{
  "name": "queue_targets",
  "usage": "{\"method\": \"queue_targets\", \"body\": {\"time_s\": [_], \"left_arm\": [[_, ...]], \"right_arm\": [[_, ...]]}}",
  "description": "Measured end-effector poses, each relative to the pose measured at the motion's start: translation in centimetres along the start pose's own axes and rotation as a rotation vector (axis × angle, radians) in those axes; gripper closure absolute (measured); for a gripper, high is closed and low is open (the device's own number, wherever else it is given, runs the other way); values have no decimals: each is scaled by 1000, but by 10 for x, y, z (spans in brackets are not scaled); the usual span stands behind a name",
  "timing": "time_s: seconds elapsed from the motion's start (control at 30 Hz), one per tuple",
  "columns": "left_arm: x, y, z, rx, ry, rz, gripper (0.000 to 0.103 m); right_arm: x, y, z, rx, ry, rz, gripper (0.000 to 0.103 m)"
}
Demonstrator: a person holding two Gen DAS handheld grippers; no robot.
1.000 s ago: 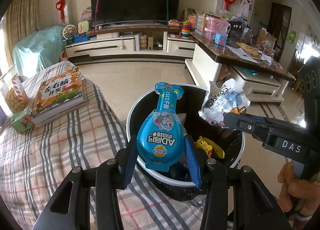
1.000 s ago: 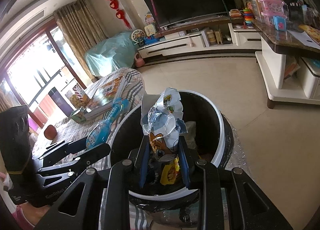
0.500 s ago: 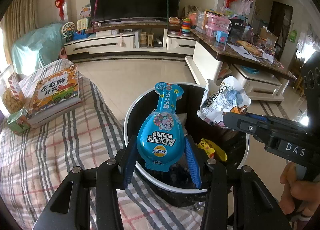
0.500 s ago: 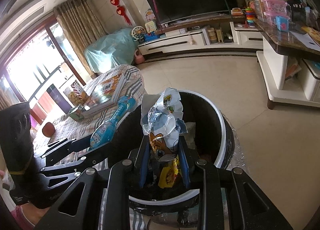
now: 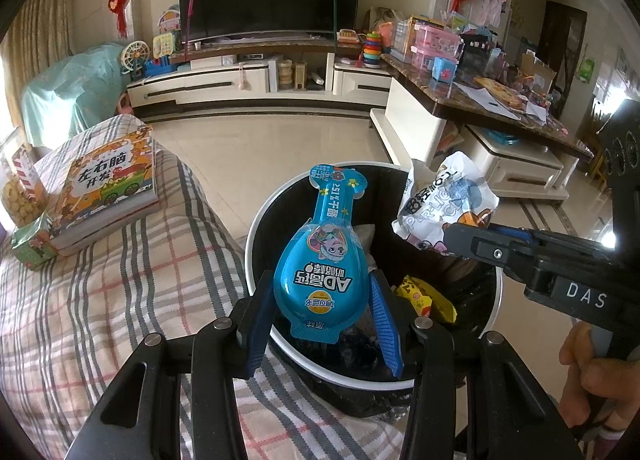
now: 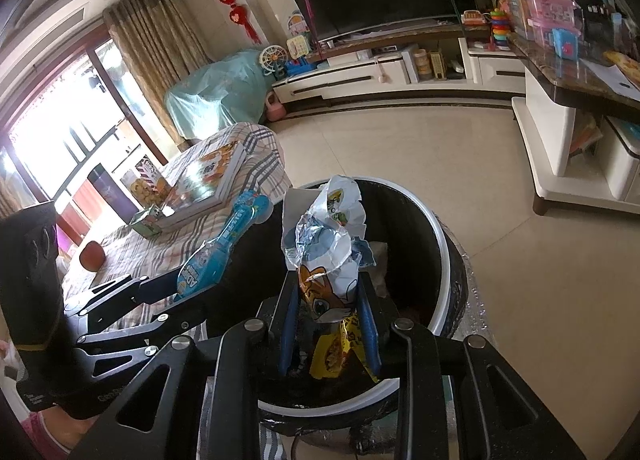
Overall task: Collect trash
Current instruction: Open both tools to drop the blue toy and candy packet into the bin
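Note:
My left gripper (image 5: pixel 322 292) is shut on a blue bottle-shaped snack pack (image 5: pixel 324 260) and holds it over the near left rim of the black trash bin (image 5: pixel 256 227). My right gripper (image 6: pixel 328 292) is shut on a crumpled silver snack wrapper (image 6: pixel 328 248) above the open bin (image 6: pixel 438 227). The wrapper also shows in the left wrist view (image 5: pixel 444 199), held over the bin's right side. A yellow wrapper (image 5: pixel 424 298) lies inside the bin. The blue pack also shows in the right wrist view (image 6: pixel 220 248).
A plaid-covered table (image 5: pixel 100 300) to the left carries a picture book (image 5: pixel 104 187), a small green carton (image 5: pixel 32 240) and a snack jar (image 5: pixel 18 187). A marble-topped coffee table (image 5: pixel 480 99) stands at the right. A TV stand (image 5: pixel 260 75) lines the far wall.
Both grippers have drifted slightly leftward over the bin, still holding their trash. The book and table edge sit a little further right in the left wrist view.

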State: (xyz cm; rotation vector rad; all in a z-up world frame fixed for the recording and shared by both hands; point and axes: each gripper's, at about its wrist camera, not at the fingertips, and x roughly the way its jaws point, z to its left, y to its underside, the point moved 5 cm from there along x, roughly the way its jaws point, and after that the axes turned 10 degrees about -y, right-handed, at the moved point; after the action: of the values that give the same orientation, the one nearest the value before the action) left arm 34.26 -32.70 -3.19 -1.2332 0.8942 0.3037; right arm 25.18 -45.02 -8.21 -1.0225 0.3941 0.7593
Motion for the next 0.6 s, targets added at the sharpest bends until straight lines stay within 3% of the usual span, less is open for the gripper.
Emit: {"method": "queue_targets", "body": {"time_s": [0.4, 0.6], "left_arm": [[2, -4, 1, -8, 4, 14, 58], [-6, -5, 5, -26, 1, 2, 55]], "right_arm": [[0, -5, 2, -1, -1, 3, 71], [-6, -6, 3, 8, -5, -10, 53]]}}
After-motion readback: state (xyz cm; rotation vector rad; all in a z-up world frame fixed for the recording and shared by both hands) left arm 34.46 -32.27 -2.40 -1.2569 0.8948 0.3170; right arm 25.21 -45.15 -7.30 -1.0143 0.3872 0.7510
